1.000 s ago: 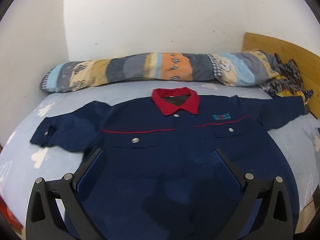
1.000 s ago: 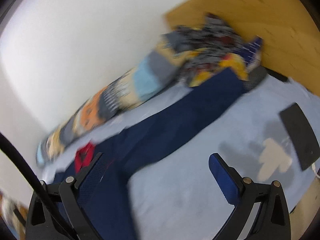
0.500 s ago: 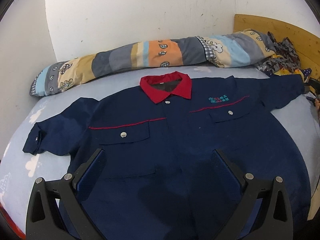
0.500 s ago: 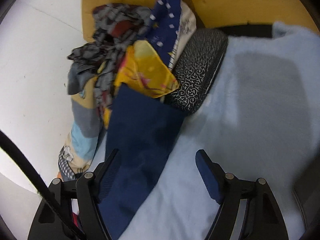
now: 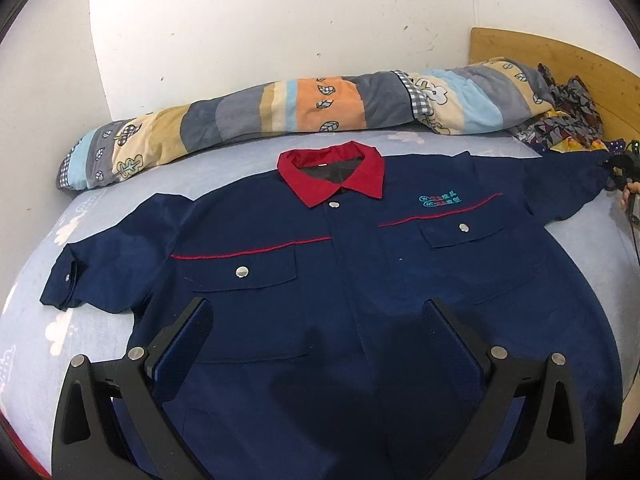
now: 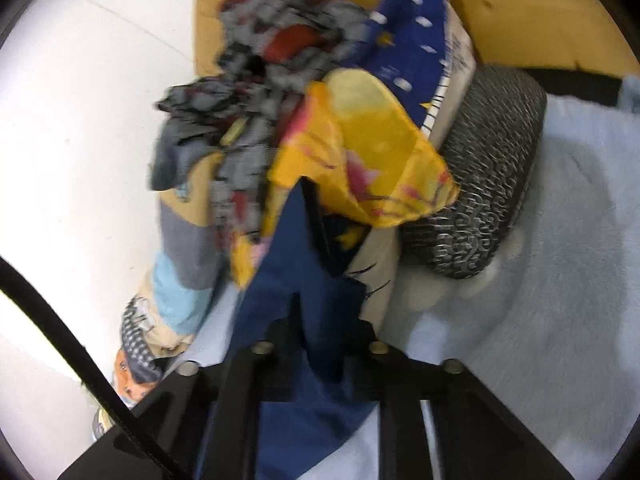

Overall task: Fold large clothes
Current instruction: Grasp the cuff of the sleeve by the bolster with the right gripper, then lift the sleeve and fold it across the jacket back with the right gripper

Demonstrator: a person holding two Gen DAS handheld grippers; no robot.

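Navy work jacket (image 5: 344,280) lies face up, spread flat on the bed (image 5: 36,320), red collar (image 5: 332,176) at 12 o'clock toward the wall, hem at 6. One sleeve (image 5: 100,264) runs out to 9 o'clock, cuff flat on the light-blue sheet. The other sleeve (image 6: 304,280) stretches to 3 o'clock, toward the wooden headboard (image 5: 560,60).

Left gripper (image 5: 320,332): fingers wide apart, hovering over the lower front of the jacket, nothing between them.

Right gripper (image 6: 312,240): fingers have just been closing and are now clamped narrow on the cuff end of that 3 o'clock sleeve; navy cloth sits pinched between them. In the left wrist view it shows only as a small dark shape at the frame's 3 o'clock edge, at the sleeve tip.

Striped patchwork quilt roll (image 5: 304,108) lies along the wall at 12 o'clock behind the collar. Pile of mixed clothes (image 6: 320,100), with a yellow piece on top, sits just beyond the held cuff against the headboard. Black patterned cushion (image 6: 480,184) beside the pile at its 3 o'clock.
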